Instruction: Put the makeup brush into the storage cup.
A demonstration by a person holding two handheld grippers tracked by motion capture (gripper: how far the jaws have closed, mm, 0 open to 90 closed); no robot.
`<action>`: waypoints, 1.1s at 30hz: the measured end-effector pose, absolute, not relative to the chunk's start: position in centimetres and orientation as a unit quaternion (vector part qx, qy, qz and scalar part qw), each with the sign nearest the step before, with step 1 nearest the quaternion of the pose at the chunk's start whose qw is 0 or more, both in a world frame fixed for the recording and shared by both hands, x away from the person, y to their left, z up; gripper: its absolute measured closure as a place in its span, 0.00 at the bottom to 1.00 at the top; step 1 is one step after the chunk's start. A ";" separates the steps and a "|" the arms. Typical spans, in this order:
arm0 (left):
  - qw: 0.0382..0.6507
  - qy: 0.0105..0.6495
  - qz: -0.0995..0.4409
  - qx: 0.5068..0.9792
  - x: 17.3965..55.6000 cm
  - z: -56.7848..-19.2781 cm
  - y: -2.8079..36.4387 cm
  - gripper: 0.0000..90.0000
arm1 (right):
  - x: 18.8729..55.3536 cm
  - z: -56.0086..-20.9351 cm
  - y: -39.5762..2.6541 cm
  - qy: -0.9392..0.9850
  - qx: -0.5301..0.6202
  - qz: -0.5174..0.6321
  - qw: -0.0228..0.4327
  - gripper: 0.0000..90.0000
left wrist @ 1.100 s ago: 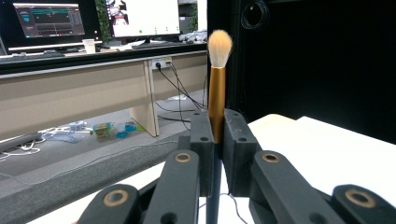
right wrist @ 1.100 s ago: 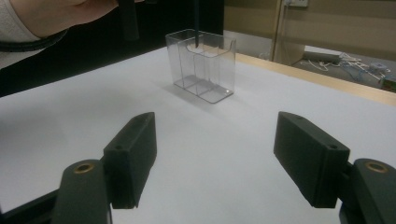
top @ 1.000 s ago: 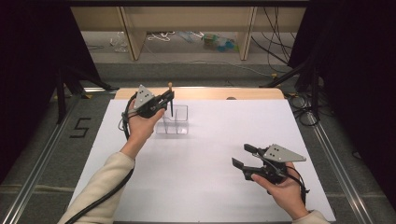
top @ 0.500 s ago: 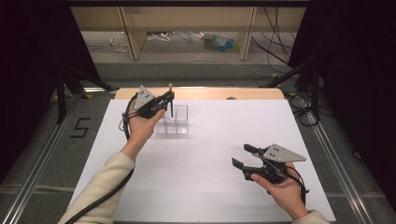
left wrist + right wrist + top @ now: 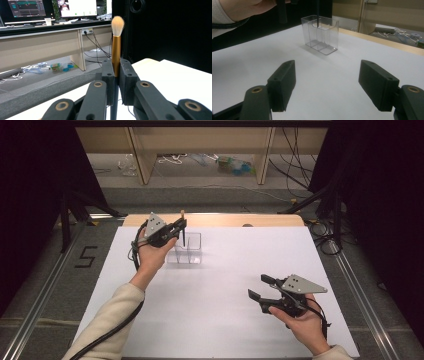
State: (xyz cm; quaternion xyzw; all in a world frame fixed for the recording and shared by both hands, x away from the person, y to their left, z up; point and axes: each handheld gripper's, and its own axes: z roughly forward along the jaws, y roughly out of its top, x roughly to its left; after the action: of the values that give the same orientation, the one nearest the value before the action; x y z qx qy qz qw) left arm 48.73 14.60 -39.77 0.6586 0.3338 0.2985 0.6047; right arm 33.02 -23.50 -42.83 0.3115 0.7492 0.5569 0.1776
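Covering the table [image 5: 210,320], a white sheet [image 5: 220,285] carries left tongs [image 5: 181,226] pinching a brush [image 5: 115,50], right tongs [image 5: 258,287] spread.

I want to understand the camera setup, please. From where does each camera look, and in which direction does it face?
High view: sits above the person's side, looks forward and down on the white table; both forearms, left gripper and right gripper show.
Left gripper view: rides on the left gripper, looks along its jaws, shut on an upright makeup brush, toward desks.
Right gripper view: rides on the right gripper, jaws open, faces the clear organizer; the other hand shows.
Shared: high and right gripper views both show the organizer.
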 end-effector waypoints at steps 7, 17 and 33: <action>0.603 0.333 0.300 0.660 48.8 -39.9 14.7 0.93 | 33.0 -42.8 -23.5 0.749 0.312 0.557 0.178 0.34; 0.601 0.335 0.298 0.661 48.8 -40.1 14.6 0.93 | 33.0 -42.8 -23.5 0.748 0.311 0.559 0.176 0.34; 0.593 0.337 0.297 0.668 48.9 -40.7 14.6 0.93 | 33.0 -42.8 -23.5 0.750 0.312 0.556 0.177 0.34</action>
State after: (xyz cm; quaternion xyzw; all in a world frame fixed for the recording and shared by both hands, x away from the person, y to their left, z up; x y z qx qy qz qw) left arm 48.93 14.57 -40.70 0.6681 0.3369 0.2973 0.5931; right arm 33.02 -23.53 -42.83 0.3120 0.7496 0.5561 0.1774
